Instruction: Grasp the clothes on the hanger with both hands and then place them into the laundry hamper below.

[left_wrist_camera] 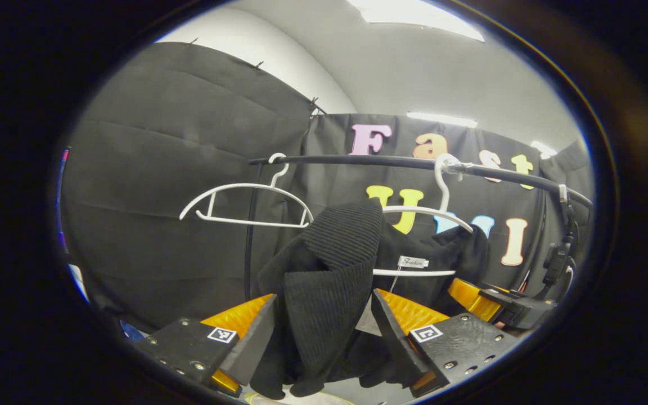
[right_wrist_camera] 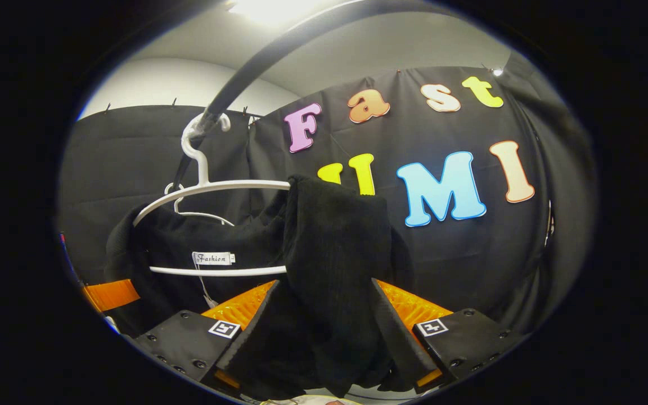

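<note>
Left gripper view: left hand-held gripper [left_wrist_camera: 324, 332] clamped on black garment [left_wrist_camera: 329, 264] draped over white hanger [left_wrist_camera: 414, 211] on rail [left_wrist_camera: 391, 161]; right gripper view: right hand-held gripper [right_wrist_camera: 324, 332] pinching the same garment [right_wrist_camera: 329, 253] beside hanger [right_wrist_camera: 211, 188]

Two white hangers [left_wrist_camera: 245, 202] [left_wrist_camera: 431, 225] on one black rail [left_wrist_camera: 391, 162]; one black knit garment [left_wrist_camera: 329, 264]; two hand-held grippers [left_wrist_camera: 324, 337] [right_wrist_camera: 324, 337].
</note>
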`<state>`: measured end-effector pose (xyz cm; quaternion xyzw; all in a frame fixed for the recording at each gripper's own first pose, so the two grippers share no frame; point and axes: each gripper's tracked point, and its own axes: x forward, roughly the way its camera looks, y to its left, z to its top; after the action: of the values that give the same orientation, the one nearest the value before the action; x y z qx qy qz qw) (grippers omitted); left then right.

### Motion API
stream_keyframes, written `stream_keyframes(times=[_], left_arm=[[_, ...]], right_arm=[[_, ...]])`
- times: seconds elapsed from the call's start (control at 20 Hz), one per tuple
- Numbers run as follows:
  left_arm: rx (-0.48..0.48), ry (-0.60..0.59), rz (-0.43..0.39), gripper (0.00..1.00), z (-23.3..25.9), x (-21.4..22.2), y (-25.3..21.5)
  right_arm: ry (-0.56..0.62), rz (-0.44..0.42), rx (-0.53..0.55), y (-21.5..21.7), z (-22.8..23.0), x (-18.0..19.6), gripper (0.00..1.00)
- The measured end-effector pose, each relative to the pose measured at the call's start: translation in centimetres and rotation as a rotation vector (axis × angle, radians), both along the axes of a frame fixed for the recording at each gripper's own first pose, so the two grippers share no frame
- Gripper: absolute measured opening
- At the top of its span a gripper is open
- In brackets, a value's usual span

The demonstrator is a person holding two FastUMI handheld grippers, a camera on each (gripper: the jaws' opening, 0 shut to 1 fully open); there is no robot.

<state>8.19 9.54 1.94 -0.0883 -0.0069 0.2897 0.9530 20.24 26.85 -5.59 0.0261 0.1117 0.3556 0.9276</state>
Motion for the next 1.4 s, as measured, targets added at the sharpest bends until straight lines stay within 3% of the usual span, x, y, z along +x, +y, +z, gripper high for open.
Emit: stream_keyframes(times=[0.2,0.25,0.35,0.45,0.5,0.55,0.6,0.65,0.75,0.8,0.9,0.95,1.05,1.4], left_arm=[[0.012,0.038,0.034,0.94,-0.5,1.4,0.5],[0.019,0.043,0.046,0.94,-0.4,1.4,0.4],[0.021,0.059,0.045,0.80,-0.7,2.2,0.5],[0.028,0.072,0.035,0.79,-0.7,2.8,0.5],[0.032,0.073,0.029,0.70,-0.6,3.0,0.5],[0.035,0.076,0.011,0.61,-0.6,3.5,0.0],[0.045,0.079,-0.005,0.52,-0.6,4.0,-0.4],[0.059,0.089,0.028,0.53,-0.5,3.7,0.1],[0.064,0.091,0.022,0.07,-0.4,3.9,-0.2],[0.063,0.085,-0.013,0.10,-0.3,4.1,-1.0],[0.073,0.072,-0.056,0.10,0.3,3.9,-1.4],[0.080,0.065,-0.074,0.10,0.5,3.7,-1.6],[0.082,0.067,-0.116,0.10,0.6,4.0,-2.0],[0.083,0.064,-0.186,0.10,0.3,4.3,-2.1]], right_arm=[[0.016,0.021,0.019,0.6,-0.3,1.0,0.98],[0.016,0.029,0.022,0.7,-0.4,1.2,0.88],[0.016,0.045,0.020,0.9,-0.5,1.3,0.89],[0.023,0.062,0.027,1.2,-0.5,1.4,0.88],[0.027,0.072,0.031,1.2,-0.5,1.4,0.85],[0.034,0.075,0.031,1.4,-0.7,1.7,0.70],[0.038,0.074,0.035,1.3,-0.6,1.9,0.63],[0.039,0.068,0.035,1.3,-0.6,2.3,0.55],[0.029,0.035,0.047,0.5,-0.2,2.9,0.20],[0.029,0.037,0.058,0.5,0.0,2.7,0.10],[0.037,0.055,0.081,0.5,0.3,1.5,0.13],[0.052,0.083,0.093,0.9,0.6,1.7,0.04],[0.061,0.121,0.101,0.8,0.6,1.4,0.04],[0.043,0.098,0.090,-0.3,1.3,1.1,0.04]])
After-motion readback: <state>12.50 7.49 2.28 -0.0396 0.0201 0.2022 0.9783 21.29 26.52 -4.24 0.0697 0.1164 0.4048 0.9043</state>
